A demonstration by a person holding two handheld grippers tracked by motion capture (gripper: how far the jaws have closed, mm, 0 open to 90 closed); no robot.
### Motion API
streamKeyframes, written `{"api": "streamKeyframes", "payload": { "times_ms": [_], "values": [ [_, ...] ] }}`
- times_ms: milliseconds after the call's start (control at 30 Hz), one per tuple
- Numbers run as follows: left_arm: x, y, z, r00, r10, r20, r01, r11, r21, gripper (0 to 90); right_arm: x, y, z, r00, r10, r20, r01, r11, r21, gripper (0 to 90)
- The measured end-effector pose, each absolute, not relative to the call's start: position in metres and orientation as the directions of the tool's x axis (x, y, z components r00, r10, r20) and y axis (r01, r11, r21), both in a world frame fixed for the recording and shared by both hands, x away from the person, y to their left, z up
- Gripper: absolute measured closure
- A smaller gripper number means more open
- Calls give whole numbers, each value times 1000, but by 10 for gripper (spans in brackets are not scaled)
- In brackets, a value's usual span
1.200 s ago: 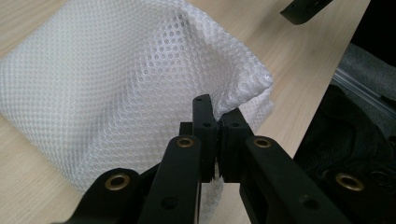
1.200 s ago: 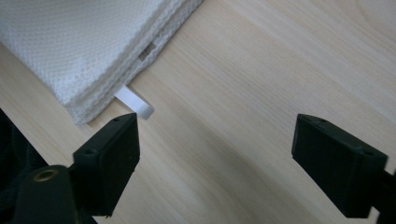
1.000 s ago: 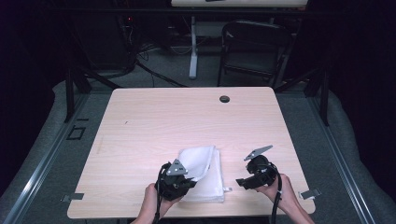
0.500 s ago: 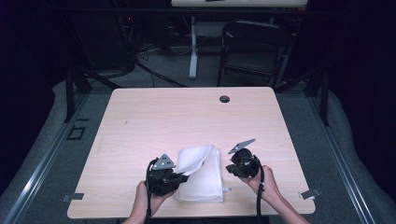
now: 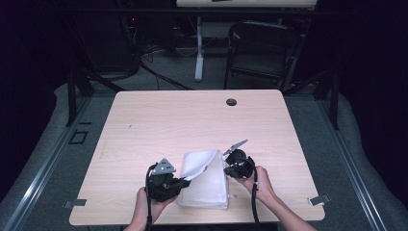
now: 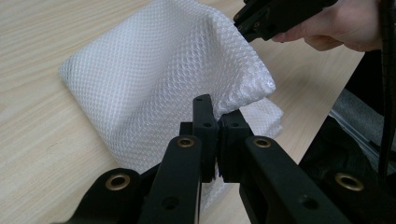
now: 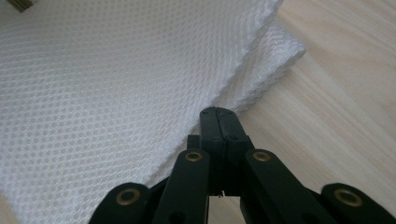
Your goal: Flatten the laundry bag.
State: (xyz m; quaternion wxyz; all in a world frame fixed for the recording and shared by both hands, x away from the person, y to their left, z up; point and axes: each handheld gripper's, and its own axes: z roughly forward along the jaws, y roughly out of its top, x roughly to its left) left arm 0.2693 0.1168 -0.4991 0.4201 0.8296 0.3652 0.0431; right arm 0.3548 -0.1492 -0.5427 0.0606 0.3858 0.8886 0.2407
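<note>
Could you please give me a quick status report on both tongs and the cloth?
Left tongs shut on white cloth. Right tongs shut on its other edge. Top layer lifted off table. Nothing in the way.

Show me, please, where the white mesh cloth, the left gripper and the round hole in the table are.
white mesh cloth [image 5: 208,187], high view, flat lower layer.
left gripper [image 6: 216,120], left gripper view, between jaw tips.
round hole [image 5: 231,102], high view, its centre.

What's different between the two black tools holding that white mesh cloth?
The left tool grips the white mesh cloth at its near left edge; the right tool grips its right edge, farther up the table. The left tool's grey plate lies low; the right's juts upward. Both are shut on the cloth.
</note>
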Motion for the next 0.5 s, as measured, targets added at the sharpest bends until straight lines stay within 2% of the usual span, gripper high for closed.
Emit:
{"api": "streamKeyframes", "payload": {
  "times_ms": [200,500],
  "values": [
    [270,111,-505,742,622,-248,573,-398,716,879,357,-145,-546,-696,706,129,665,567,485,900],
    [270,113,-504,738,630,-240,567,-387,727,880,357,-138,-557,-694,705,146,673,565,478,900]
  ]
}}
